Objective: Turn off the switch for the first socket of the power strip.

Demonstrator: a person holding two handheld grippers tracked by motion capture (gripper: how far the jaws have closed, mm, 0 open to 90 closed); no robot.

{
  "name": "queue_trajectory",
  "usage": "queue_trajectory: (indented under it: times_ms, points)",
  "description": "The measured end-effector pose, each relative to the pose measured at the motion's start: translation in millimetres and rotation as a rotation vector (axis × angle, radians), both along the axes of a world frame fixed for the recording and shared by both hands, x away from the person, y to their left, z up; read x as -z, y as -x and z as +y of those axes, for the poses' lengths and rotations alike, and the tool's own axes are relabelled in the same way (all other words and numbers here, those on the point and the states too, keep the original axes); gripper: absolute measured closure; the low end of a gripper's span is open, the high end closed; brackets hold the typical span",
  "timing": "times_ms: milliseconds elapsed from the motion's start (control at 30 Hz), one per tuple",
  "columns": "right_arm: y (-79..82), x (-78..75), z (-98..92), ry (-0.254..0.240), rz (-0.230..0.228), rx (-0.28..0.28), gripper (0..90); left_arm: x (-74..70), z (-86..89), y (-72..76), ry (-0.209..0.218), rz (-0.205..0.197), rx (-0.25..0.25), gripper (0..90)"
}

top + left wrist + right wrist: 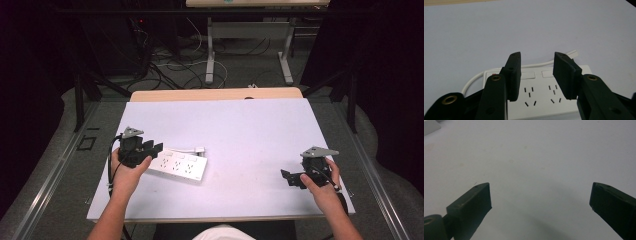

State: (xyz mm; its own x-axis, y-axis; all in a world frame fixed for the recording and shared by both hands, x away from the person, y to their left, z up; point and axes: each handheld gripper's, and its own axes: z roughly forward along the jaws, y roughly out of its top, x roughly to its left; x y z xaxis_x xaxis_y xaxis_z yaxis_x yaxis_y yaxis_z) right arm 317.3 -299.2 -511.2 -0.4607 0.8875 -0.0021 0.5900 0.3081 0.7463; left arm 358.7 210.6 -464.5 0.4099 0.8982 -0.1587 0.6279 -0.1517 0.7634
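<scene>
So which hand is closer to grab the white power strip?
The left, I'd say. The left gripper hangs right over the power strip with its jaws open above the sockets. The right gripper is far off across the table, jaws open over bare surface.

Desk legs (pixel 210 52) and tangled floor cables (pixel 165 70) beyond the table (pixel 250 120)
</scene>
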Motion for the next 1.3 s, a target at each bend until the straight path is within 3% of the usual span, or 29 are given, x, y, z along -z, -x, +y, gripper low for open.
queue_trajectory:
  times_ms: [467, 633, 767, 967, 1300]
  points:
    - [-0.1, 1.1, 1.2, 0.009, 0.004, -0.006, 3.3, 2.9, -12.2, -12.3, 0.002, 0.056, 0.006, 71.3]
    - [-0.4, 1.9, 2.3, 0.008, 0.004, -0.009, 3.3, 5.8, -15.4, -17.6, 0.019, 0.100, 0.004, 76.6]
    - [-0.5, 2.0, 2.2, 0.011, 0.001, -0.011, 3.4, 6.9, -18.5, -22.2, -0.005, 0.155, 0.024, 81.0]
    - [-0.4, 2.2, 2.4, 0.013, 0.005, -0.012, 3.6, 12.1, -26.7, -27.8, -0.048, 0.202, 0.019, 87.7]
    - [-0.8, 3.4, 2.8, 0.011, 0.008, -0.015, 3.6, 20.1, -28.9, -34.0, -0.049, 0.225, -0.019, 90.0]
